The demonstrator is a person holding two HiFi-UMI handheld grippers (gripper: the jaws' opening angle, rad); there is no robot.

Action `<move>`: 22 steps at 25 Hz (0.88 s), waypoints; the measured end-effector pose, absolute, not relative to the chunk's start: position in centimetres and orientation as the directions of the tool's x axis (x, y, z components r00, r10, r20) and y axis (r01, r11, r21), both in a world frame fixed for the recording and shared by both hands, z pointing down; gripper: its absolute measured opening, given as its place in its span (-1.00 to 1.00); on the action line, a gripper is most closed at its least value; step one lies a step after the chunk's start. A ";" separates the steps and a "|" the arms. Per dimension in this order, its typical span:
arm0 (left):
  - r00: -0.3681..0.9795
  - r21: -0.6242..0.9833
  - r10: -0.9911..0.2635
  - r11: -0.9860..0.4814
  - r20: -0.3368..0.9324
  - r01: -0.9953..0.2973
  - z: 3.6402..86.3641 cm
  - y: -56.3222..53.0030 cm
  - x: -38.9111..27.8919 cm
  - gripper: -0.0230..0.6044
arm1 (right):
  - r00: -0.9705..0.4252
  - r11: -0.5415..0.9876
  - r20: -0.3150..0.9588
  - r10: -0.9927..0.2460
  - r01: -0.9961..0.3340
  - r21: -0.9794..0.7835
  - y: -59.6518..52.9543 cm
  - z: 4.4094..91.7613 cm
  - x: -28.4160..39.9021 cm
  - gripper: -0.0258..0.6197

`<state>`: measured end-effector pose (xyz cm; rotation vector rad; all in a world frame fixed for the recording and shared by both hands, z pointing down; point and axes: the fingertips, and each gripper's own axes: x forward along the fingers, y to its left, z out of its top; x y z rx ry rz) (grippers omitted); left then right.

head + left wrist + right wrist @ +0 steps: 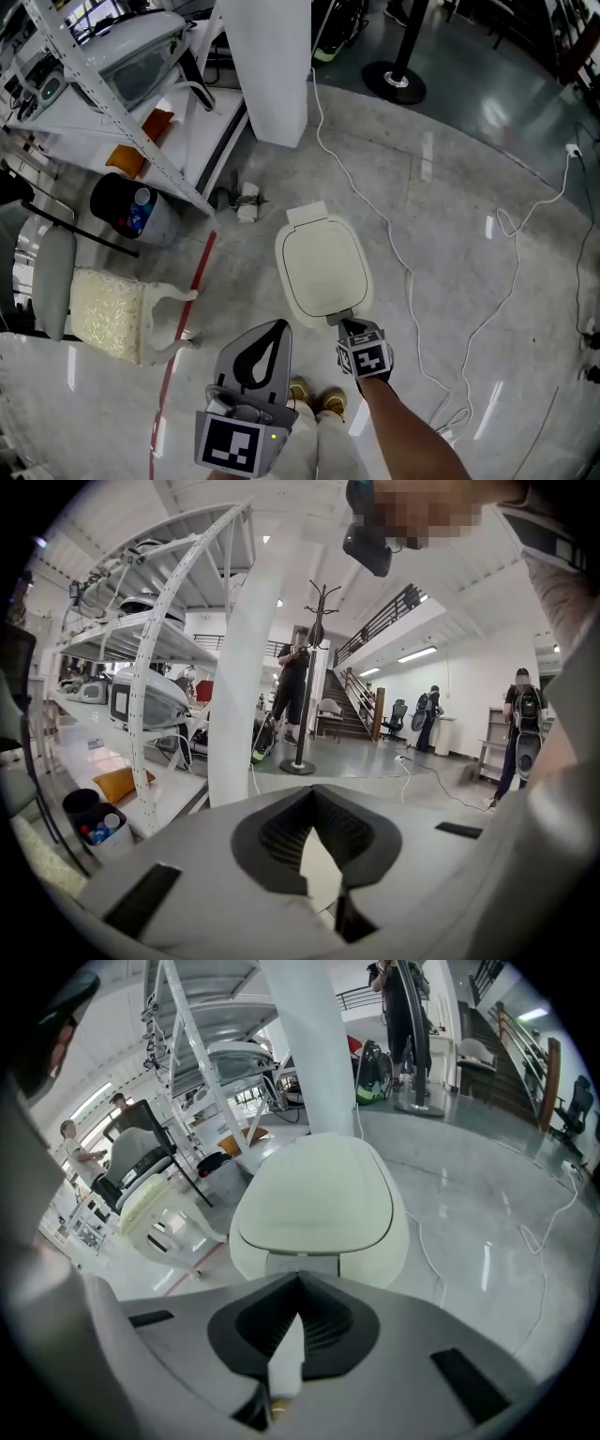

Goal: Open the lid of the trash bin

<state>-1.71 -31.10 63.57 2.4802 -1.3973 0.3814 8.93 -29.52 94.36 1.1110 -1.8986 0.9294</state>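
Observation:
A cream trash bin (323, 270) stands on the grey floor in the middle of the head view, its lid (319, 1194) down flat. A grey tab (302, 1263) sits at the bin's near edge. My right gripper (345, 326) is shut, its tips right at that tab on the near rim; whether they touch it is not clear. In the right gripper view the right gripper (300, 1281) has nothing between its jaws. My left gripper (279, 326) is also shut and empty, held left of the bin and close to the person's legs, and in its own view the left gripper (314, 791) points over the floor.
A white pillar (267, 66) and a metal shelf rack (112, 84) stand beyond the bin. A black bucket (127, 206) and a white chair (112, 314) are at the left. A white cable (405, 267) runs across the floor right of the bin. The person's shoes (319, 398) are just in front of it.

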 end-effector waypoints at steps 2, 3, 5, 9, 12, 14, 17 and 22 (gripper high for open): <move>0.502 0.107 -0.786 -0.500 0.360 -0.859 63.8 -31.0 -1.5 -0.97 | -0.358 0.367 0.858 -0.367 -0.904 -0.220 -29.5 94.5 8.9 -0.87; 0.503 0.109 -0.785 -0.500 0.363 -0.859 63.9 -30.9 -1.5 -0.97 | -0.361 0.357 0.858 -0.364 -0.906 -0.229 -29.4 94.5 9.0 -0.87; 0.502 0.110 -0.783 -0.499 0.368 -0.860 64.0 -30.9 -1.3 -0.97 | -0.359 0.323 0.861 -0.361 -0.914 -0.246 -29.4 94.7 9.2 -0.86; 0.499 0.110 -0.786 -0.496 0.364 -0.861 63.7 -31.2 -1.4 -0.97 | -0.346 0.291 0.868 -0.358 -0.924 -0.248 -29.2 94.9 9.1 -0.86; 0.501 0.109 -0.787 -0.498 0.360 -0.860 63.5 -31.3 -1.5 -0.97 | -0.357 0.289 0.865 -0.353 -0.921 -0.262 -29.3 94.9 9.1 -0.85; 0.502 0.111 -0.785 -0.499 0.363 -0.860 63.5 -31.2 -1.6 -0.97 | -0.374 0.286 0.860 -0.347 -0.915 -0.283 -29.5 94.8 9.1 -0.85; 0.504 0.114 -0.784 -0.500 0.362 -0.859 63.5 -31.0 -1.6 -0.97 | -0.399 0.272 0.845 -0.356 -0.909 -0.315 -29.7 94.5 9.0 -0.85; 0.500 0.128 -0.788 -0.489 0.358 -0.863 63.3 -30.6 -1.9 -0.97 | -0.420 0.210 0.836 -0.354 -0.906 -0.367 -29.2 94.5 9.2 -0.85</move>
